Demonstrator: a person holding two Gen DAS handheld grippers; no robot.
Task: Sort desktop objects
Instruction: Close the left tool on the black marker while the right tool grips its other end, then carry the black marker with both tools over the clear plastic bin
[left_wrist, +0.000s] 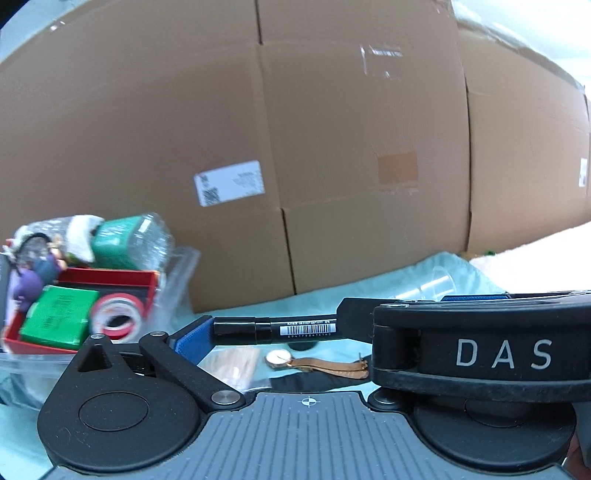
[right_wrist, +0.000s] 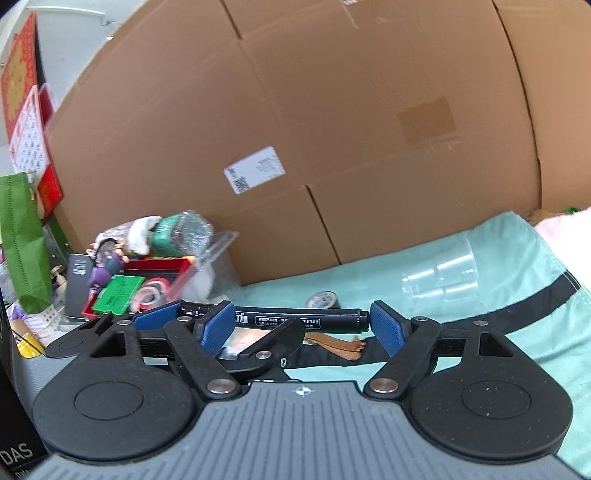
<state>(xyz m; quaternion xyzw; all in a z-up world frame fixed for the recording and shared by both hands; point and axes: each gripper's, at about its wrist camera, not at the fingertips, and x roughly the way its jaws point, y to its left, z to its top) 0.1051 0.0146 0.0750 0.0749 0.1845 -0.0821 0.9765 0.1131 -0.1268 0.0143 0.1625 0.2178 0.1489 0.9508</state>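
A black marker (left_wrist: 273, 328) (right_wrist: 295, 320) hangs level above the teal cloth (right_wrist: 498, 258). Its left end butts against the left blue pad (left_wrist: 192, 339) of my left gripper (left_wrist: 332, 319). Its right end meets the right blue pad (right_wrist: 388, 328) of my right gripper (right_wrist: 303, 328). The marker passes behind the right gripper's left pad (right_wrist: 218, 328). Both pairs of jaws stand wide and the two grippers interleave. The right gripper's body (left_wrist: 480, 354) covers most of the left gripper's right finger. A watch (left_wrist: 280, 358) with a brown strap (right_wrist: 340, 341) lies below the marker.
A clear bin holds a red box (left_wrist: 110, 277) (right_wrist: 162, 266), red tape rolls (left_wrist: 116, 317), a green pack (left_wrist: 59, 317) and toys at the left. A tape roll (right_wrist: 323, 300) and stacked clear cups (right_wrist: 443, 277) lie on the cloth. Cardboard boxes (right_wrist: 332, 129) wall off the back.
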